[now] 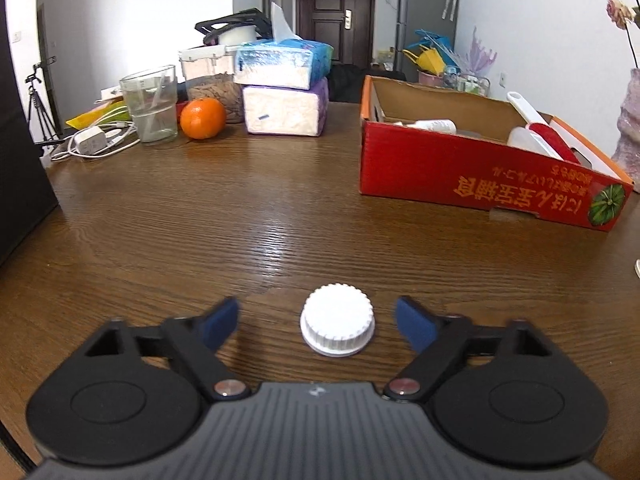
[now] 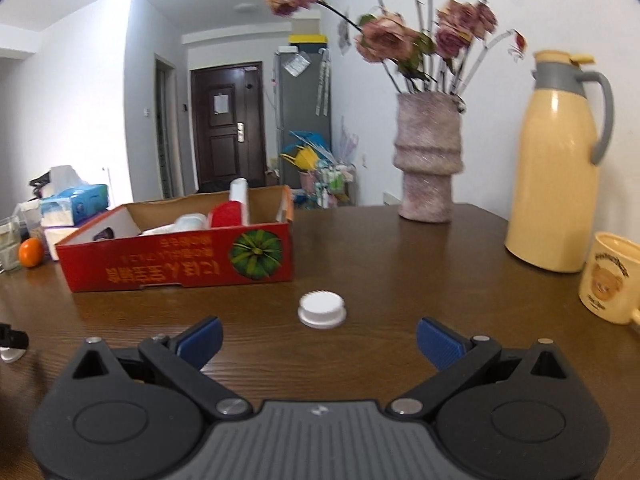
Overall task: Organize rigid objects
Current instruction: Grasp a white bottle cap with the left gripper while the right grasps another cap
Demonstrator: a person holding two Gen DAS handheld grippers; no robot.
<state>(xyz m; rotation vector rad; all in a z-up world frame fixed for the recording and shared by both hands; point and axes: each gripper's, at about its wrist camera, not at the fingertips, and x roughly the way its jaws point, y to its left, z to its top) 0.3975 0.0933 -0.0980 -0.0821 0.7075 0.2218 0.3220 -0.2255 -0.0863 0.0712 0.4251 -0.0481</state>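
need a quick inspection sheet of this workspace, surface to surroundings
surface: brown wood-grain table, glossy.
job's things: white cap on the table between the left tool's fingers, untouched; a second white cap ahead of the right tool; red cardboard box holding white and red items.
clutter: orange, glass, tissue packs, vase, thermos, mug.
grippers: both tools open, empty.
cables: white charger and cord.
surroundings: dark door.

Wooden table (image 1: pixel 248 216) bears white cap (image 1: pixel 338 330), red box (image 1: pixel 480 172).
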